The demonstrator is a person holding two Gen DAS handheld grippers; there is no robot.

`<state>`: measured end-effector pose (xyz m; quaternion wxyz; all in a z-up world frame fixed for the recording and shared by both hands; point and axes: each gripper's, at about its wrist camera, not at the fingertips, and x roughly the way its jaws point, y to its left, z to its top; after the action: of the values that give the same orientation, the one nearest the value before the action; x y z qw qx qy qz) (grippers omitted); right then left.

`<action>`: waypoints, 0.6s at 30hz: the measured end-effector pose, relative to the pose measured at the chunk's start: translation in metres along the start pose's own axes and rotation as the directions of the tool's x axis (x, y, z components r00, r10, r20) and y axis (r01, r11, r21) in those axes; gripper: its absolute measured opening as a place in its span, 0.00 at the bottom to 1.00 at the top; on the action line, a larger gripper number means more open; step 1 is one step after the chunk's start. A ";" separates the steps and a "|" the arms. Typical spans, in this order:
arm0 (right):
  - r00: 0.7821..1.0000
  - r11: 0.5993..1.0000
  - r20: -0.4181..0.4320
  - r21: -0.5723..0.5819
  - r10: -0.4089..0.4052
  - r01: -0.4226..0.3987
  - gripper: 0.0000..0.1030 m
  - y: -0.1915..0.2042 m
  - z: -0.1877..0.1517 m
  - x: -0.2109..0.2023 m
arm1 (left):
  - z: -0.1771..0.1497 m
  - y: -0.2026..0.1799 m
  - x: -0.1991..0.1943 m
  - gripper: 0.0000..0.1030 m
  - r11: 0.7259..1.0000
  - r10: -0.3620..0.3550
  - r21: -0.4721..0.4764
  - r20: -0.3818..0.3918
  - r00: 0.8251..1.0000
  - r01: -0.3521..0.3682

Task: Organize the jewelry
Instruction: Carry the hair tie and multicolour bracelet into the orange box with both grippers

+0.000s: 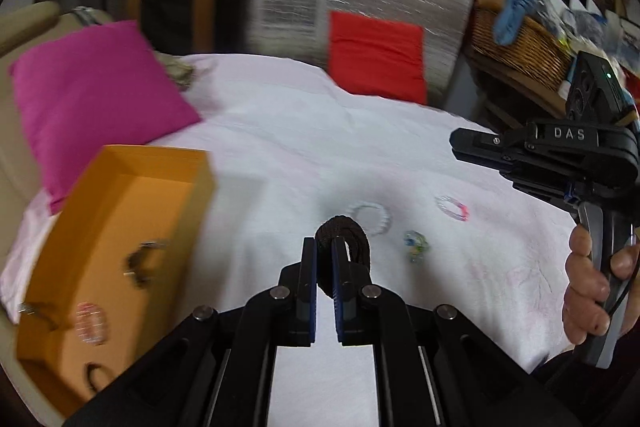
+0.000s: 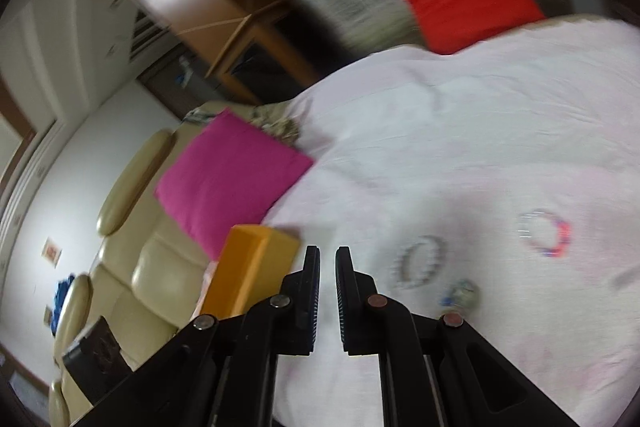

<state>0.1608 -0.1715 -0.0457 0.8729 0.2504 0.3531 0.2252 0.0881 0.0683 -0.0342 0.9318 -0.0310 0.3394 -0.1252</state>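
Left tool [image 1: 325, 259] was clamped on a dark braided band [image 1: 347, 235], probably mid-carry to the orange box [image 1: 120, 247] off to its left, needing a drop inside, while the right tool [image 2: 328, 267] sat closed and empty.

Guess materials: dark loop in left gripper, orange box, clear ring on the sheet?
Dark loop: looks like braided cord or fabric, matte, woven texture; shut left gripper pinches it. Orange box: likely card or paperboard, flat matte walls with crisp folded edges; blurred, so unsure. Clear ring: seems translucent beads, plastic or glass, glossy; cannot tell which.
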 end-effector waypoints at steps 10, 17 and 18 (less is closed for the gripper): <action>0.923 0.952 -0.243 0.000 -0.298 0.307 0.48 -0.037 -0.016 0.045 | -0.003 0.035 -0.028 0.07 0.998 0.034 -0.053 0.049 0.998 -0.031; 0.859 0.906 -0.314 -0.006 -0.404 0.424 0.61 -0.075 -0.038 0.082 | -0.024 0.010 0.018 0.07 1.000 0.002 -0.012 -0.013 1.000 -0.002; 0.846 0.895 -0.315 -0.028 -0.430 0.445 0.61 -0.074 -0.039 0.087 | -0.029 0.008 0.026 0.07 1.000 0.001 -0.007 -0.025 1.000 -0.001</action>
<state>0.2054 -0.1683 -0.1582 0.8279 0.1446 0.5397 0.0491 0.0903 0.0703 -0.0735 0.9274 -0.0324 0.3513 -0.1240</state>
